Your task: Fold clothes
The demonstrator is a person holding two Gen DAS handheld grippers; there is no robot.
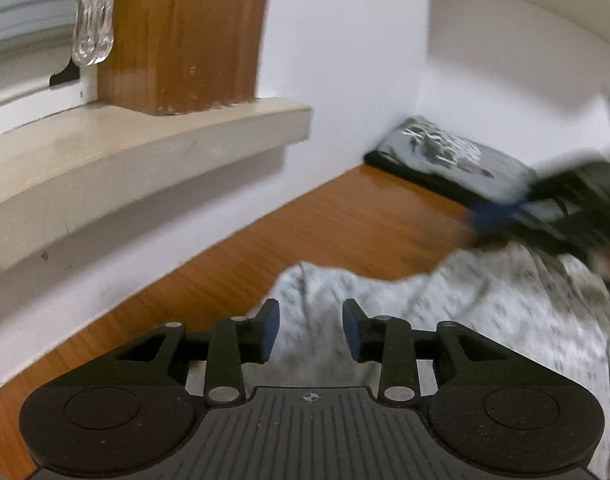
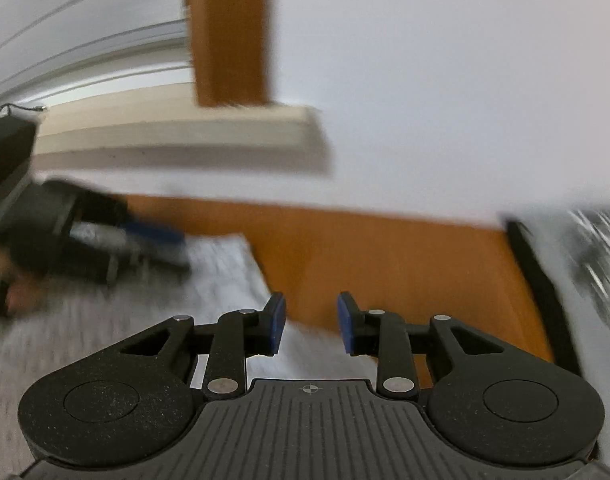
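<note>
A mottled white-and-grey garment (image 1: 465,312) lies spread on the wooden table (image 1: 305,232). My left gripper (image 1: 311,330) hovers open over its near left part, with cloth showing below the gap and no pad pressing on it. My right gripper (image 2: 311,322) is open over the garment's (image 2: 105,320) right edge, with bare wood (image 2: 385,264) beyond its tips. Each gripper shows as a blur in the other's view: the right gripper (image 1: 525,208) at the garment's far right, the left gripper (image 2: 105,240) on the garment's left.
A folded stack of grey and black clothes (image 1: 457,156) (image 2: 577,264) sits in the corner against the white wall. A beige sill (image 1: 145,160) juts out over the table on the left, with a wooden post (image 1: 185,40) and a clear glass ornament (image 1: 93,28) above it.
</note>
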